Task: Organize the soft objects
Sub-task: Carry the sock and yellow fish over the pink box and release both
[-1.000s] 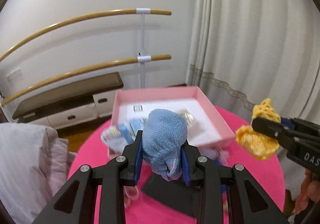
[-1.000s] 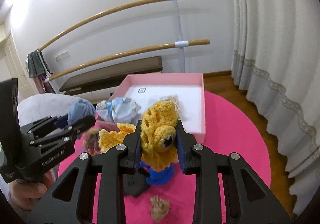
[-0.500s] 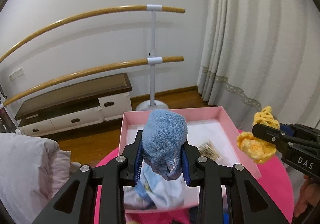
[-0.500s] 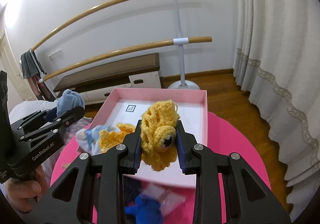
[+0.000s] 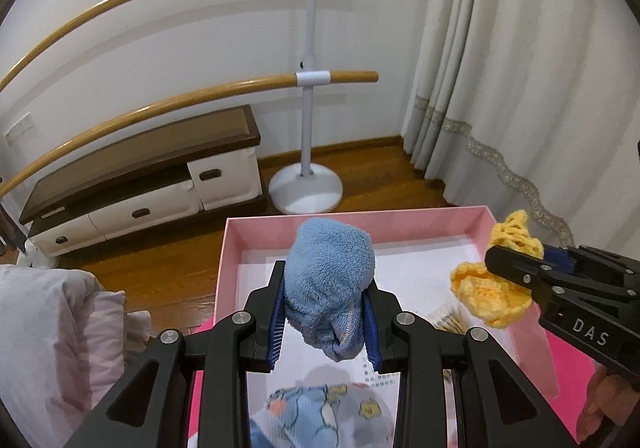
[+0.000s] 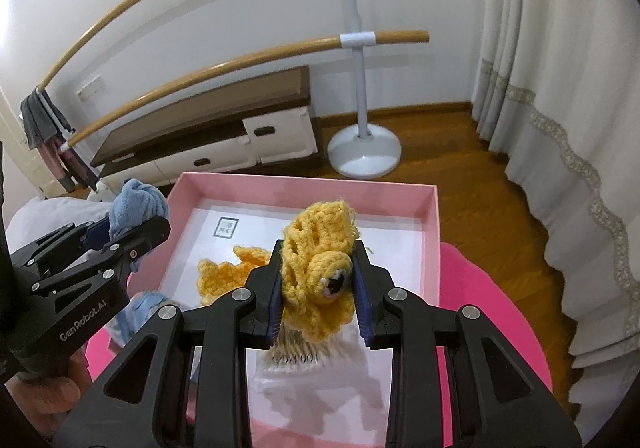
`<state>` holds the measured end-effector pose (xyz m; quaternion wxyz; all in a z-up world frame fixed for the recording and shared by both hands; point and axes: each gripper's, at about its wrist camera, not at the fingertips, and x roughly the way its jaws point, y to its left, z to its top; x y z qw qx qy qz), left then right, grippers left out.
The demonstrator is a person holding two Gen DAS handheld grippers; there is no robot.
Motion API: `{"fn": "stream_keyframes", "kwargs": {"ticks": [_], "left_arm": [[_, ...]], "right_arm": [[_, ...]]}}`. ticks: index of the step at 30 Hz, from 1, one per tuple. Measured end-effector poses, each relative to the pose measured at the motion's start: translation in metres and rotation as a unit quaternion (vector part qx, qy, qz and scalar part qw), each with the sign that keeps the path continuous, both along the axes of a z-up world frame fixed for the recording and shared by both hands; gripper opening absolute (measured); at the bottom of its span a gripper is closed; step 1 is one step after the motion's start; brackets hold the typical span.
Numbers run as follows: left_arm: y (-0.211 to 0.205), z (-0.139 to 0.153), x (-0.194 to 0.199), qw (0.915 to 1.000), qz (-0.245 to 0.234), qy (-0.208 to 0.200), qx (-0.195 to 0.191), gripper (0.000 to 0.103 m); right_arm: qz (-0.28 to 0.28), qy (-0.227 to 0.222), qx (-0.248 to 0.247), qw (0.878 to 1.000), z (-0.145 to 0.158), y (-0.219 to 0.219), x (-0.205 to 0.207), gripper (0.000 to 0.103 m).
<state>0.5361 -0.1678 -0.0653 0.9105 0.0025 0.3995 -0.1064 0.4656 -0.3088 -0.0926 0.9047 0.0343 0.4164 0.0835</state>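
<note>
Soft objects are being carried two at a time toward the pink box (image 5: 486, 214): the left gripper (image 5: 326, 312) is clenching a blue fleece cloth (image 5: 330, 276), and the right gripper (image 6: 318, 282) is clamping a yellow crocheted toy (image 6: 316, 248) with a stitched eye. A second ago both bundles were hanging over the pink surface (image 6: 480, 288) short of the box, with loose pieces lying below; now both grippers are hovering above the box's white floor, and the near rim is passing out of sight beneath them. In the left wrist view the right gripper is reaching in from the right side, its yellow toy held over the box's right part. In the right wrist view the left gripper is sitting at the left, its blue cloth raised just over the box's left wall. Already lying inside the box are a second yellow crocheted piece (image 6: 228, 272), a printed blue-and-white cloth (image 5: 316, 412) and a packet with straw-coloured strands (image 6: 296, 344). This shift is suggesting that the carry is nearly over and that releasing both items is the step in hand. Neither item is touching the box floor yet.
</note>
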Motion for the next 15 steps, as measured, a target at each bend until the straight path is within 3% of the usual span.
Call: {"fn": "stream_keyframes", "kwargs": {"ticks": [7,11,13,15], "left_arm": [[-0.003,-0.011,0.041,0.9997,0.007,0.023,0.003,0.036],[0.0,-0.011,0.046,0.9996,0.016,0.023,0.004,0.073],[0.002,-0.009,0.041,0.9997,0.019,0.012,0.004,0.078],[0.003,-0.007,0.038,0.9997,0.023,0.006,0.005,0.088]], "right_arm": [[-0.011,0.019,0.005,1.0,-0.011,-0.003,0.022,0.034],[-0.02,0.027,0.01,0.999,-0.019,-0.006,0.026,0.047],[-0.025,0.025,0.013,0.999,-0.019,-0.01,0.024,0.056],[-0.031,0.022,0.019,0.999,-0.018,-0.013,0.022,0.085]]}}
